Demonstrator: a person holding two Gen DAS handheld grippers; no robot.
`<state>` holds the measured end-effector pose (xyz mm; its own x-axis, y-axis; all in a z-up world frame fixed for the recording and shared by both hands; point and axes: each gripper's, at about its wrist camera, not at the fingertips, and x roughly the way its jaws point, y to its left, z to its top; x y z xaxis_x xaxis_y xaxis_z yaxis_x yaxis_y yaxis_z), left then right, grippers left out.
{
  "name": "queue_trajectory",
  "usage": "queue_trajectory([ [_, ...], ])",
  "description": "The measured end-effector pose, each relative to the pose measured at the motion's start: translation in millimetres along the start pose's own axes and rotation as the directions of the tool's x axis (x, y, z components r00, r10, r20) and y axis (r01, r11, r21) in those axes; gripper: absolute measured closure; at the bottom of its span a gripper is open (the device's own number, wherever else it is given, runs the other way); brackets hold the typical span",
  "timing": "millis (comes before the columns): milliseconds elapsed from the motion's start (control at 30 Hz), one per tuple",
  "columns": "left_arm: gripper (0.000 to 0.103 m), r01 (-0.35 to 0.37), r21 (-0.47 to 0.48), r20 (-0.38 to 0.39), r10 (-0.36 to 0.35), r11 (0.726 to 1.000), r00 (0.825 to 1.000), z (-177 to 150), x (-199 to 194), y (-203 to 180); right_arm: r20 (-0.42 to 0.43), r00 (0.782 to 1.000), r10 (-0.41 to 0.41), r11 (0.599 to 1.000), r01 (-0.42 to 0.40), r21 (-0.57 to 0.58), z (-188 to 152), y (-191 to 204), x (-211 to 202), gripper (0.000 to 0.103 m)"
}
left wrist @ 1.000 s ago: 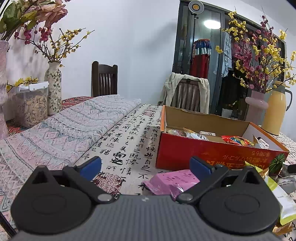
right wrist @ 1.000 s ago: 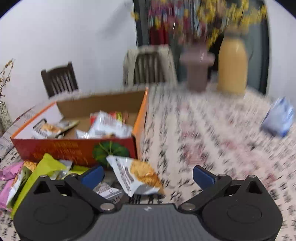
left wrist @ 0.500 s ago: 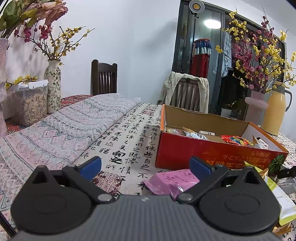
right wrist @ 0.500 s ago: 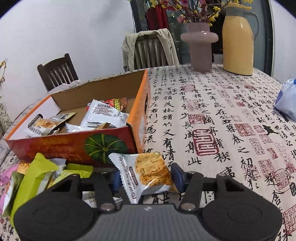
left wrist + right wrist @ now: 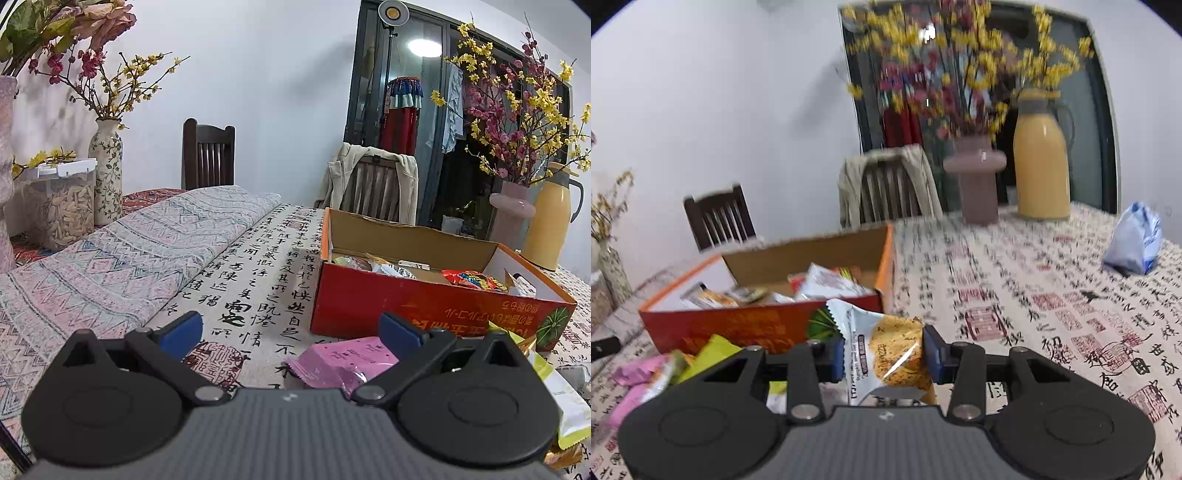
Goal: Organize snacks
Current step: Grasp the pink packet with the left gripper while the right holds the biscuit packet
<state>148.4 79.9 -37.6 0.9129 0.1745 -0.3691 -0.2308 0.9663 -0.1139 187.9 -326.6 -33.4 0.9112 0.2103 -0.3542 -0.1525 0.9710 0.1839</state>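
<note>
My right gripper (image 5: 882, 356) is shut on a white and orange snack packet (image 5: 886, 350) and holds it raised in front of the red cardboard box (image 5: 746, 325). The box holds several snack packets. More loose packets, pink and green (image 5: 665, 373), lie on the table left of the gripper. In the left wrist view my left gripper (image 5: 291, 332) is open and empty, low over the table, with a pink packet (image 5: 343, 360) just ahead near its right finger. The red box (image 5: 406, 306) stands beyond it, with a green packet (image 5: 569, 398) at the right.
A folded patterned cloth (image 5: 110, 258), a flower vase (image 5: 107, 173) and a clear jar (image 5: 62, 206) are at the left. A pink vase (image 5: 977, 184), a yellow thermos (image 5: 1041, 170) and a blue-white bag (image 5: 1137, 240) stand on the right of the table. Chairs are behind it.
My right gripper closed on the white and orange packet and lifted it off the table. The left gripper stayed open and nearly still.
</note>
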Motion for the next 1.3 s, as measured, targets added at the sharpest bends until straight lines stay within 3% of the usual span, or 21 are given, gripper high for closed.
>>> queue_trajectory([
  [200, 0.000, -0.001, 0.001, 0.001, 0.001, 1.000, 1.000, 0, 0, 0, 0.100, 0.995, 0.009, 1.000, -0.008, -0.018, -14, 14, -15, 0.063],
  [767, 0.000, -0.007, 0.008, -0.005, 0.007, 1.000, 1.000, 0, 0, 0, 0.083, 0.997, 0.000, 1.000, -0.001, 0.010, -22, 12, -5, 0.063],
  [900, 0.000, -0.013, 0.062, -0.089, 0.018, 0.998, 0.996, 5, 2, -8, 0.080, 0.997, 0.001, 1.000, -0.002, 0.016, -22, 11, -5, 0.063],
  [1100, 0.000, 0.095, 0.107, -0.201, -0.072, 0.990, 0.977, 5, -15, -32, 0.088, 0.996, 0.009, 0.999, -0.012, 0.030, -23, 9, -5, 0.063],
  [1300, 0.000, 0.063, 0.147, -0.326, -0.011, 0.987, 0.945, -10, 0, -57, 0.097, 0.995, 0.022, 0.999, -0.026, 0.040, -24, 6, -8, 0.063],
])
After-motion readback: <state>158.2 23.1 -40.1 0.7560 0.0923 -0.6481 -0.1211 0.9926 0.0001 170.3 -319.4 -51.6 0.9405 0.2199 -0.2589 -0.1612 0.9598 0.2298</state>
